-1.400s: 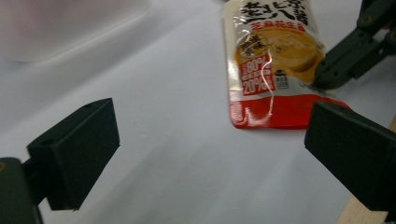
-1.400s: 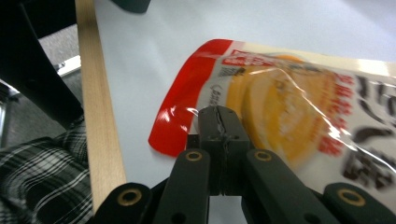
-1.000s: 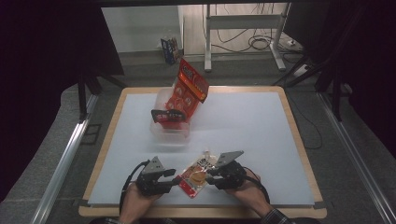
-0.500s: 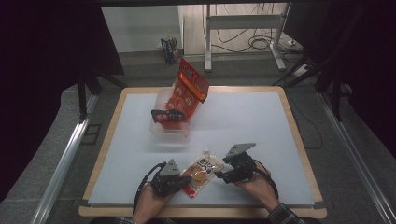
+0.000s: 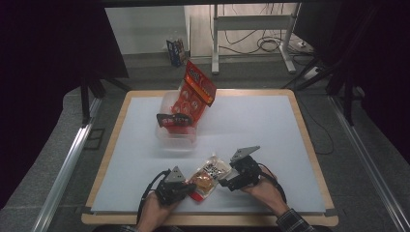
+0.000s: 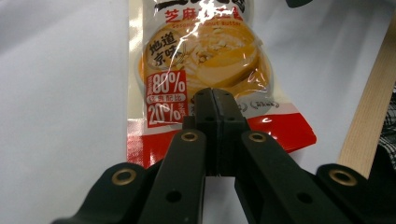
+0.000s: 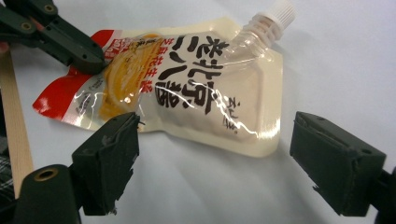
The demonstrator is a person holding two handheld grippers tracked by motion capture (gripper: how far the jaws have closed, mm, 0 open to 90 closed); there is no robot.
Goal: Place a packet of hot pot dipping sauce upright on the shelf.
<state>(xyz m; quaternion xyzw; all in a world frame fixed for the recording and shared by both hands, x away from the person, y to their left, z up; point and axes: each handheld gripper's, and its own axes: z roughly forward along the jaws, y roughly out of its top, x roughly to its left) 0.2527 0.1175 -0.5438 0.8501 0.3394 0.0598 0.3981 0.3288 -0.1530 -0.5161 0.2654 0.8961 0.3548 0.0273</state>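
The sauce pouch (image 5: pixel 208 176) is lying flat near the front edge of the bench (image 5: pixel 270 130), between the two hands. The left tongs (image 6: pixel 215 105) are pinching fully shut on its red bottom seam, while the right tongs (image 7: pixel 212 163) have just been opening and are standing wide, touching nothing, with the pouch's pale body beyond them. It is looking soft and floppy, light to middling with paste inside, and its glossy film is likely slippery; the flat bottom seam and the stiff neck under the white screw cap (image 7: pixel 279 10) are looking like the surest holds, the bulging middle the worst. The bench's white surface is looking smooth and matte inside a wooden rim. Farther off, a clear tub (image 5: pixel 176 130) is holding upright red snack packets (image 5: pixel 193 94), well apart from the pouch, with dark curtains and cabled floor beyond
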